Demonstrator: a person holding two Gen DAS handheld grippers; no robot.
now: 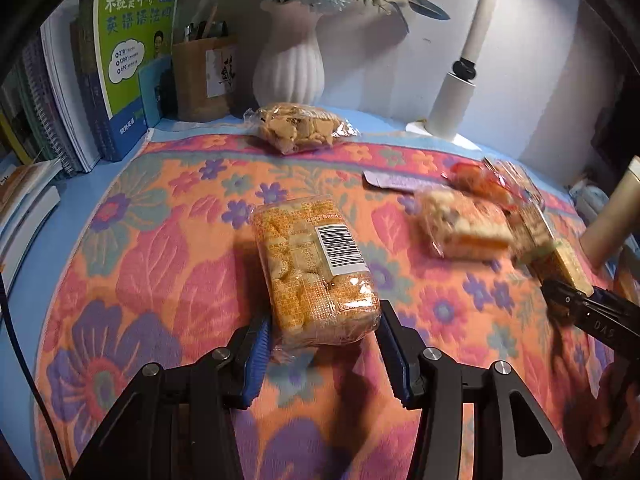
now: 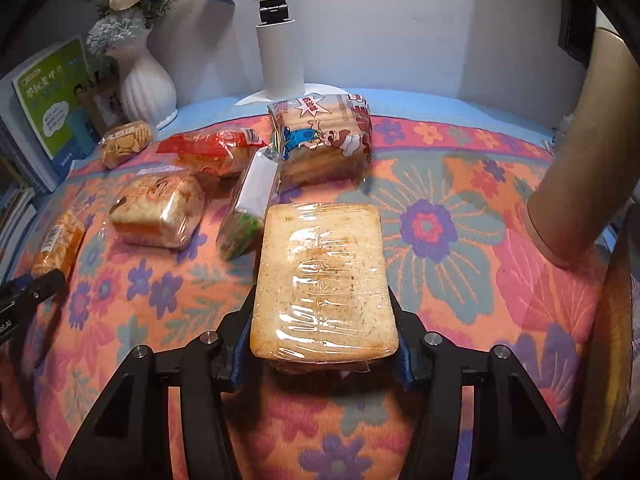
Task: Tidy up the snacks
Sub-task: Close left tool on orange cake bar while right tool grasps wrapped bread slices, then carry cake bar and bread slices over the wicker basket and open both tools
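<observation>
An orange cracker pack [image 1: 316, 268] with a barcode label lies lengthwise on the floral cloth [image 1: 152, 248]. My left gripper [image 1: 326, 342] is shut on its near end, with a blue pad against each side. In the right wrist view, a clear-wrapped pack of pale toast crackers [image 2: 322, 276] sits between the fingers of my right gripper [image 2: 324, 354], which is shut on its near end. That same view shows the left gripper [image 2: 36, 284] and the orange pack [image 2: 58, 240] at the far left.
Other snacks lie behind: a biscuit bag [image 2: 126, 142], a wrapped cake [image 2: 160, 212], a red pack [image 2: 212, 152], a green-and-white pack [image 2: 250, 204] and a cartoon-printed pack [image 2: 324, 140]. A white vase [image 1: 290, 64], lamp [image 1: 456, 96], pen holder [image 1: 200, 76] and books [image 1: 120, 60] line the back.
</observation>
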